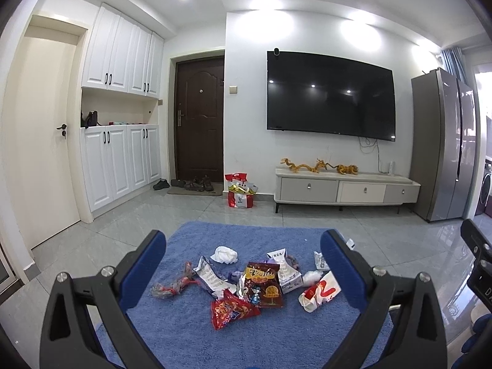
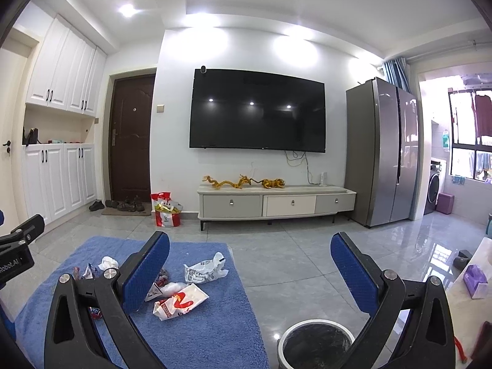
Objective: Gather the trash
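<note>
My blue rug [image 1: 190, 323] runs off the bottom of both views behind my own gripper frames, so I cannot see its near edge. My right view cuts the white-rimmed bin [image 2: 316, 343] at the bottom edge, with my right finger hiding its right side; it stands on the tiles just off the rug's right edge. My left view does not show the bin at all. That view does show the whole litter heap on the rug, while my right view hides part of it behind a blue finger pad [image 2: 146, 273].

My left gripper [image 1: 243, 263] hangs above the rug with its fingers wide apart and nothing between them; the dark red snack bag [image 1: 266, 283], the red-and-white paper bag [image 1: 319, 293], the shiny red wrapper [image 1: 230, 310] and the crumpled white tissue [image 1: 224, 254] lie on the rug in the gap, well beyond the tips. My right gripper [image 2: 250, 266] is likewise spread and empty, pointing at bare tiles beside the rug. The print on the wrappers is too small to read.
</note>
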Available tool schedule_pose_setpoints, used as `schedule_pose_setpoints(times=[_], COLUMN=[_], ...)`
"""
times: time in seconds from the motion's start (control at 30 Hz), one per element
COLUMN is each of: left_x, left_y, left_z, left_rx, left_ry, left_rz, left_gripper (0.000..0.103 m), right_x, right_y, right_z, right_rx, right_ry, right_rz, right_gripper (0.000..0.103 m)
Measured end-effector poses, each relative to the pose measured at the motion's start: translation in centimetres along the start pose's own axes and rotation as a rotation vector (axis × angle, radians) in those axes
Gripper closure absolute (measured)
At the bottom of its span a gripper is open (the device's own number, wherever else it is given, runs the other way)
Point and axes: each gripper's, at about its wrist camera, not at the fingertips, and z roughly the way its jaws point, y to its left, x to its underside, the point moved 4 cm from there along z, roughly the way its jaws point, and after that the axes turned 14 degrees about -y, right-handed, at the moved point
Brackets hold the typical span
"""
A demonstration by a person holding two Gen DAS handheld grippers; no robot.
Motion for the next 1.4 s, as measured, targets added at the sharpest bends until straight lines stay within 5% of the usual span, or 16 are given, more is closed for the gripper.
schedule_pose_setpoints(times=[1.0, 1.4], left_x=[-0.8, -0.6], left_y=[0.7, 1.5], left_z=[-0.7, -0.1], left_rx=[-0.048, -0.015], left_ry=[-0.065, -0.025], left_rz=[-0.011, -0.017], left_gripper=[0.002, 0.002], right_x=[0.0, -0.1], right_y=[-0.8, -0.9], right_z=[0.1, 0.0], right_rx=[0.034, 0.038], right_ry=[-0.036, -0.043], right_rz=[0.023, 0.027], right_gripper=[0.0, 0.0])
